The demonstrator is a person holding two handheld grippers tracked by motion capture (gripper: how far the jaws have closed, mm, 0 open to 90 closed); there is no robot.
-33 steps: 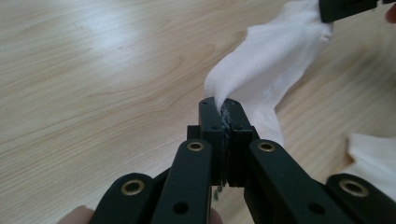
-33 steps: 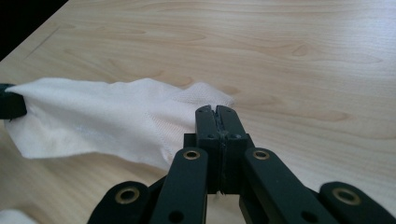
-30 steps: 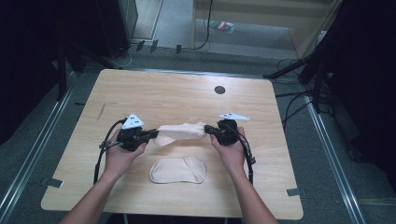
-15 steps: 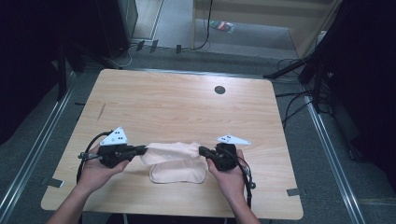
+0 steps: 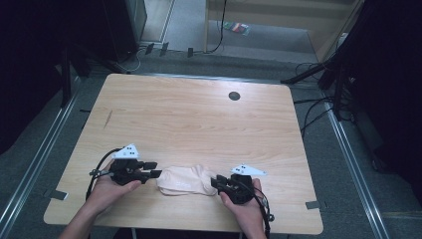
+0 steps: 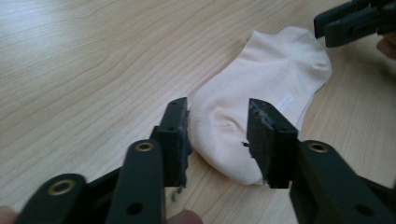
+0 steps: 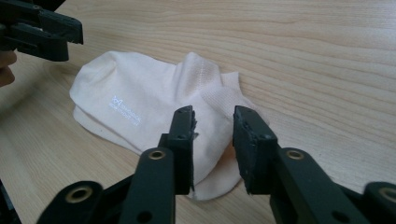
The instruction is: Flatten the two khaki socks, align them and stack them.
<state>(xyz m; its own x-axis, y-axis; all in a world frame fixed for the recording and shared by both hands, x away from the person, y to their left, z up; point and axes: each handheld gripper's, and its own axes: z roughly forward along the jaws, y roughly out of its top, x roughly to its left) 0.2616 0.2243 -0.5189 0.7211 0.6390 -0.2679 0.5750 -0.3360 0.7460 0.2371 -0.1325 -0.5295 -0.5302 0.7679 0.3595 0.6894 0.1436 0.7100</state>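
Socks point(image 5: 186, 180) laid down; both jaws just opened.

It looked like a recording lab: a pale wooden table point(image 5: 199, 114) stood between metal floor rails point(image 5: 35, 164), black curtains point(image 5: 393, 74) and trailing black cables point(image 5: 313, 107).

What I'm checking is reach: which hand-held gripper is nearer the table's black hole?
Right. The right hand-held gripper lies almost straight toward the person from the hole; the left hand-held gripper lies well off to the left.

Unreadable white logo on sock point(image 7: 140, 100)
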